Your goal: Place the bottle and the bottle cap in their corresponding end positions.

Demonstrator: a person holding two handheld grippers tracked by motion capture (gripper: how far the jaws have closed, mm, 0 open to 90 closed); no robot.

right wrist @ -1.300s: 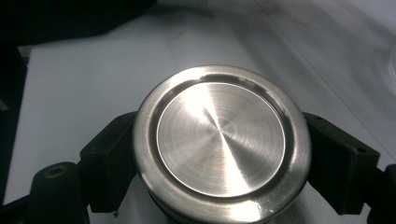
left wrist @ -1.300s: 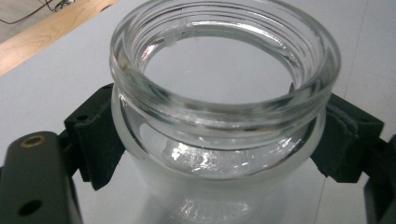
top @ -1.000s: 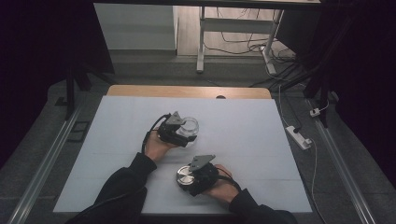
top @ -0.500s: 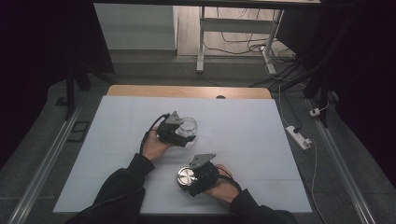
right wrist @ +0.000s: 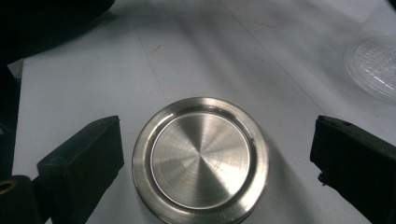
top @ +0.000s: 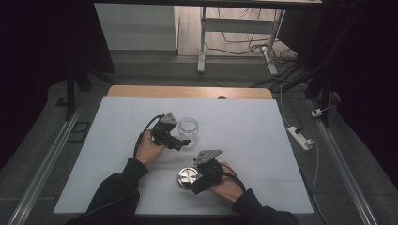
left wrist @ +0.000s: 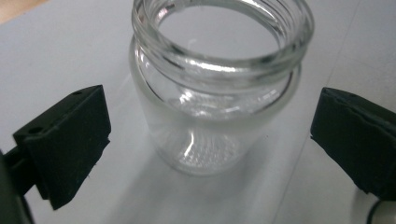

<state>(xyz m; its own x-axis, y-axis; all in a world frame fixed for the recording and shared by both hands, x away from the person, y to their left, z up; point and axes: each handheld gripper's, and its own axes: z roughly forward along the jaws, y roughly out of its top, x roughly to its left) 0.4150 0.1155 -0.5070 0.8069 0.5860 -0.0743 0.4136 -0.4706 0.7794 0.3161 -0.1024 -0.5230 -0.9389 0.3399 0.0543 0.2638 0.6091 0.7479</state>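
A clear glass jar stands upright and lidless on the white table top. My left gripper reaches it from the left. In the left gripper view the jar sits between the two black jaws of the left gripper, which is open and clear of the glass on both sides. Nearer the person, a round brushed-metal lid lies flat on the table. My right gripper is open around the lid, with a gap on each side. The jar's base shows at that view's upper right.
A wooden strip edges the table's far side. A white power strip and cables lie on the floor to the right. A metal frame leg stands beyond the table. Both forearms come in from the bottom edge.
Almost nothing has changed. Both hands have shifted only slightly, and the jar and lid stay where they were between open jaws.
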